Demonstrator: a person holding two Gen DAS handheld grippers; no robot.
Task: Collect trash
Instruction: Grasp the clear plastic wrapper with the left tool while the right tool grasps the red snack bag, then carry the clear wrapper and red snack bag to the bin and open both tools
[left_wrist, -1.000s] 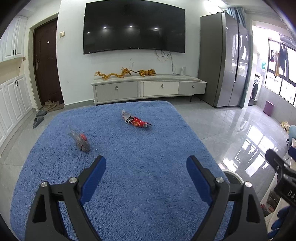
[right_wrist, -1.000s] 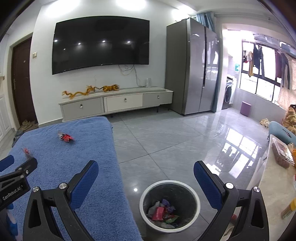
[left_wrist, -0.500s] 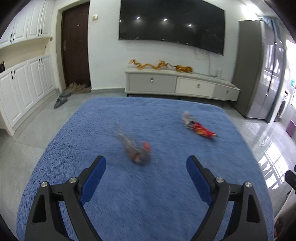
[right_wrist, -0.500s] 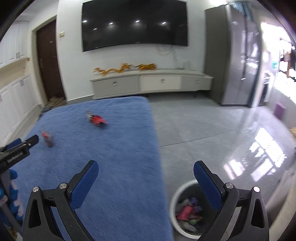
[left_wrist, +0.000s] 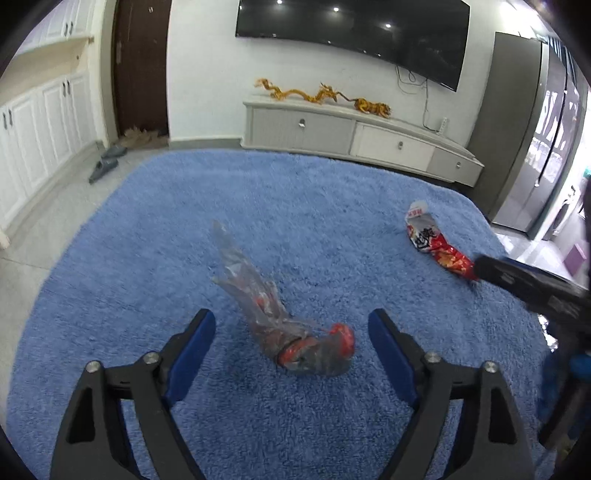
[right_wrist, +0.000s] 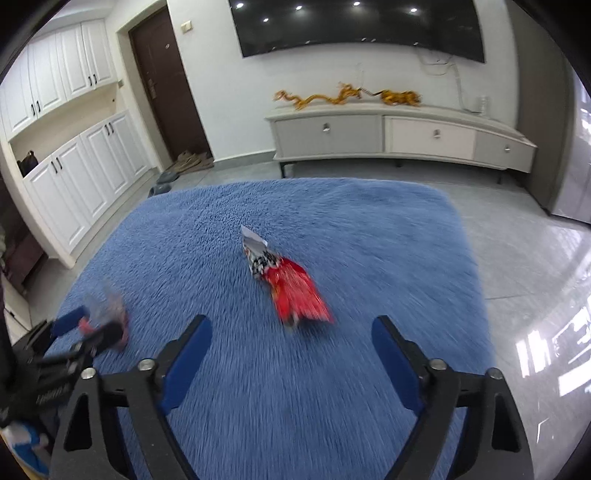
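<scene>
Gripping thin film on deep pile is the weak point here, I judge. The left gripper (left_wrist: 291, 328) hangs with its jaws wide apart around the clear wrapper (left_wrist: 280, 317), a crumpled plastic thing with red inside that lies on the blue rug (left_wrist: 147, 258), its tail sticking up between the fingers; nothing is clamped yet. If the jaws close too high, they may pinch only the loose tail and the heavier red end could slip out; too low, and the pads could snag rug fibres. The right gripper (right_wrist: 291, 332), also spread and empty, is lined up just short of the red snack bag (right_wrist: 288, 284), well apart from the clear one. That view is blurred, so a fast approach might overshoot and push the bag along the pile rather than straddle it. The two tools sit near each other, and crossing paths could knock one off aim.
</scene>
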